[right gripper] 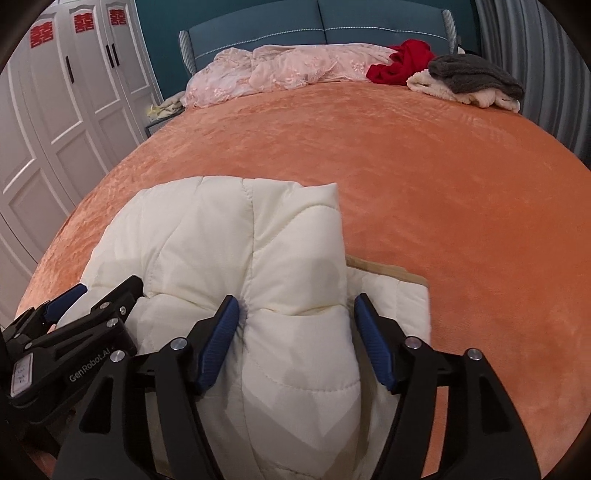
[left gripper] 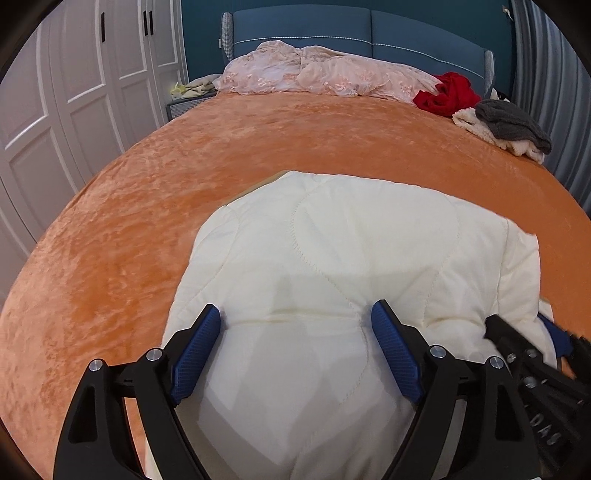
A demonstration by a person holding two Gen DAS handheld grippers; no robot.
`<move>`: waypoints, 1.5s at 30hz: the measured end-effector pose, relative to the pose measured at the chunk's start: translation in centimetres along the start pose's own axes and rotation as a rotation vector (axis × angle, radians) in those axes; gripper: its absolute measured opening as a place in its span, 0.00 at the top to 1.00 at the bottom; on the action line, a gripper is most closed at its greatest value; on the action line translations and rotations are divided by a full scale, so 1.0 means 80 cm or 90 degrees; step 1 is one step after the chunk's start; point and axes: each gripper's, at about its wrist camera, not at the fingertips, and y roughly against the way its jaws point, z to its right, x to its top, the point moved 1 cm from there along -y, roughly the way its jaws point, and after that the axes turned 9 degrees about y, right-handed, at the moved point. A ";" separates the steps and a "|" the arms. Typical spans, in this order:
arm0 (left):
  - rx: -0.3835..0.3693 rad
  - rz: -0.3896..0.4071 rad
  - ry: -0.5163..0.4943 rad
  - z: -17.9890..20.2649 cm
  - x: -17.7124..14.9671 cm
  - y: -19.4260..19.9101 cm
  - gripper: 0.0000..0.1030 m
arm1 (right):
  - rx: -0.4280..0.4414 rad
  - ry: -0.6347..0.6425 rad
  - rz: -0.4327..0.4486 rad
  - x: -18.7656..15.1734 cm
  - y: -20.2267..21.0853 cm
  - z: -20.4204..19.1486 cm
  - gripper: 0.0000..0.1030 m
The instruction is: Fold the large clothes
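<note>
- Left gripper point(left gripper: 295, 317): jaws spread wide, cream quilted coat point(left gripper: 332, 258) bulging between them, resting on the orange bed point(left gripper: 147, 184).
- Right gripper point(right gripper: 295, 310): jaws wide too, astride a puffy fold.

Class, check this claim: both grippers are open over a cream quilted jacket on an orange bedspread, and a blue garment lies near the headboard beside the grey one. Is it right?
One detail is wrong: the garment near the headboard is red, not blue, as the right wrist view shows. The rest holds: left gripper and right gripper are open over the cream quilted jacket on the orange bedspread, beside the grey garment.
</note>
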 end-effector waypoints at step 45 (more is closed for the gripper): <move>0.045 -0.104 -0.003 -0.020 -0.233 0.273 0.20 | -0.038 0.052 -0.061 -0.216 0.286 -0.016 0.26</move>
